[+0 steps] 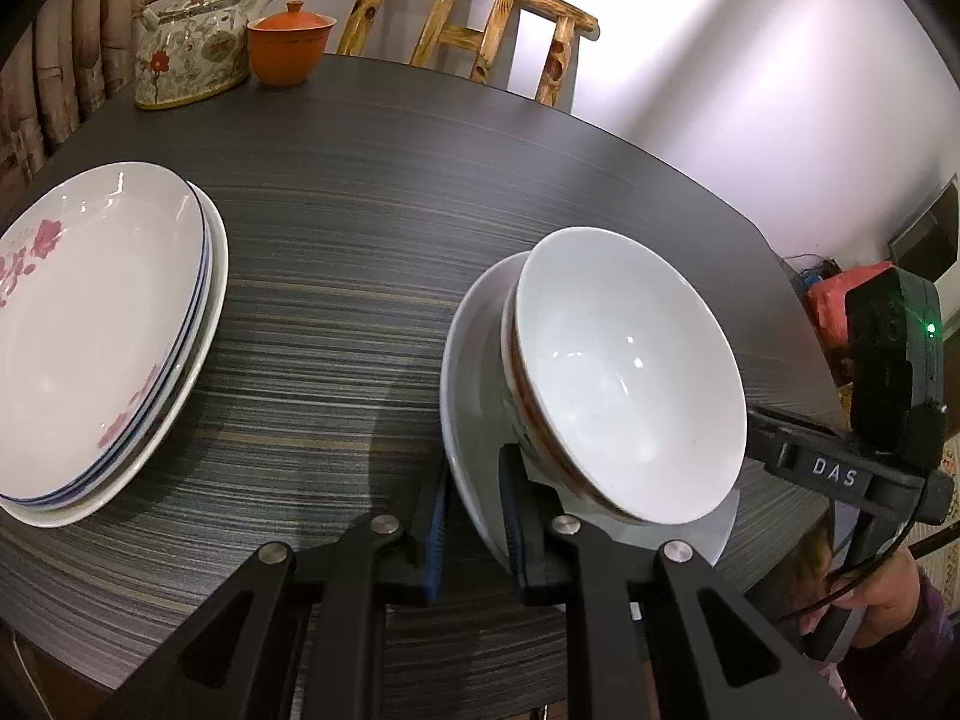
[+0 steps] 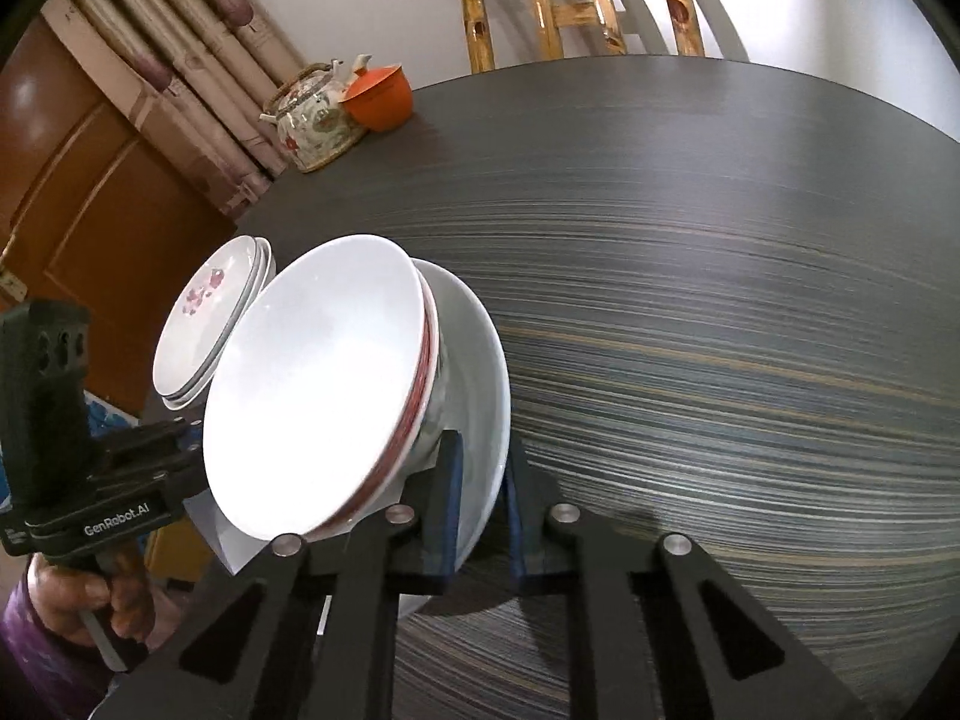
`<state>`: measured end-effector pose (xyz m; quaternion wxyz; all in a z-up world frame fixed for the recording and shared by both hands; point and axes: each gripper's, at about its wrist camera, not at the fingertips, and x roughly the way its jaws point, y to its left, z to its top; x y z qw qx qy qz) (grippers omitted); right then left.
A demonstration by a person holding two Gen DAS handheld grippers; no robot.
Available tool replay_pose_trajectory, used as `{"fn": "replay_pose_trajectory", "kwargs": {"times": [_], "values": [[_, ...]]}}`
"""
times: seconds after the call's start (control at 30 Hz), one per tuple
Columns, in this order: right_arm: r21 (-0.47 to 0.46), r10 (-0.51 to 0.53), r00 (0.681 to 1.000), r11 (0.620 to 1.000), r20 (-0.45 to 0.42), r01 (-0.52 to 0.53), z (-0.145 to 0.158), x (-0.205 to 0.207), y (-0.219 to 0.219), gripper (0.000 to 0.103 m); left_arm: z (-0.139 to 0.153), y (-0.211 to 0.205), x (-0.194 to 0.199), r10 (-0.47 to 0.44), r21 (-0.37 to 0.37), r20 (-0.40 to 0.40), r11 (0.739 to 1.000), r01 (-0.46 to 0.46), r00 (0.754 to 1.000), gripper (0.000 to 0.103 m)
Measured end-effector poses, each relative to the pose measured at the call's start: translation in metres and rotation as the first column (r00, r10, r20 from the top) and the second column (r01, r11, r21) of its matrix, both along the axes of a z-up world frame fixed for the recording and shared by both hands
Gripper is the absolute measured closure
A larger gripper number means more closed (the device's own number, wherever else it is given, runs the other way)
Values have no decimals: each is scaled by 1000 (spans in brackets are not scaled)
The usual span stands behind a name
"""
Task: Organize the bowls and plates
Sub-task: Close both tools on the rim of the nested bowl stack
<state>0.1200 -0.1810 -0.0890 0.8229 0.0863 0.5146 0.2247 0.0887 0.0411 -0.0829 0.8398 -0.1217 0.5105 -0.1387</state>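
Note:
A white plate [image 1: 474, 354] carries nested white bowls [image 1: 630, 372], and the lower bowl has a red-brown band at its rim. My left gripper [image 1: 474, 516] is shut on the plate's near left rim, with one blue pad on each side. In the right wrist view, my right gripper [image 2: 480, 510] is shut on the opposite rim of the same plate [image 2: 480, 360], and the bowls [image 2: 318, 384] lean to its left. The plate casts a shadow on the dark table [image 1: 336, 276]. A stack of plates [image 1: 90, 330] with pink flowers lies at the left and also shows as the plate stack [image 2: 210, 312].
A flowered teapot [image 1: 192, 48] and an orange lidded cup [image 1: 288, 45] stand at the table's far edge, in front of a wooden chair [image 1: 468, 24]. A person's hand [image 2: 90, 606] holds the left tool's handle. The striped table [image 2: 720, 330] stretches away to the right.

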Motion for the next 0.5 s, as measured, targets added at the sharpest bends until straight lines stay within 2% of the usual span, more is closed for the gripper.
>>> {"fn": "replay_pose_trajectory", "kwargs": {"times": [0.1,0.5], "values": [[58,-25,999,998,-31,26,-3,1,-7,90,2,-3,-3,-6,31,-1,999,6,1000,88],[82,-20,999,996,-49,24,-2,-10,-5,90,4,0,-7,7,38,-44,999,-5,999,88]]}}
